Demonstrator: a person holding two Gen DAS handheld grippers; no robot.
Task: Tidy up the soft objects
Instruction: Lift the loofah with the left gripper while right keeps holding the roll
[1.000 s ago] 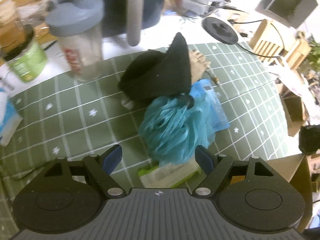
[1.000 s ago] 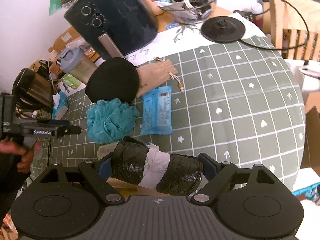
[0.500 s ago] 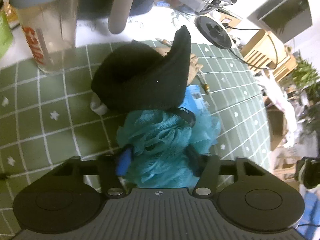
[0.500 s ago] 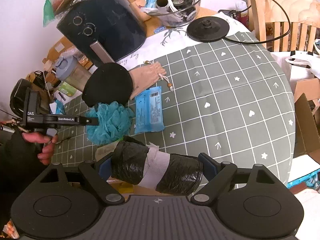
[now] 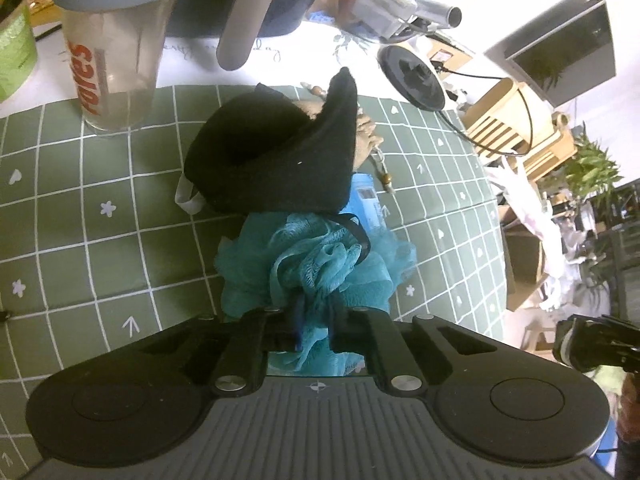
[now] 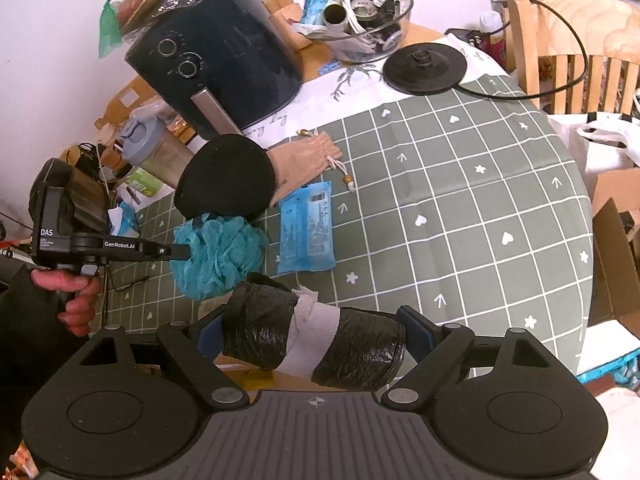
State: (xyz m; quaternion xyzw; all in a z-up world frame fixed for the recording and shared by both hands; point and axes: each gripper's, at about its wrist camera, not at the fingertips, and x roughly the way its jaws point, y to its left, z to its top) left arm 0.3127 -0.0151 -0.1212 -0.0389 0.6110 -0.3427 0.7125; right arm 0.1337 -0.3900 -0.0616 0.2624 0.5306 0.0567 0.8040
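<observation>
The left gripper [image 5: 312,320] has just been closing; its fingers now pinch the teal loofah [image 5: 316,268] straight ahead, just before the black pad [image 5: 280,160]. The right gripper [image 6: 312,336] holds a taped black bundle [image 6: 312,336] crosswise. The cup [image 5: 116,48] behind reads "Forces".

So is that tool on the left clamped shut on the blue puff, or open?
Shut on it. The left tool has just been closing; its fingers pinch the teal bath pouf, mesh bunched between them.
</observation>
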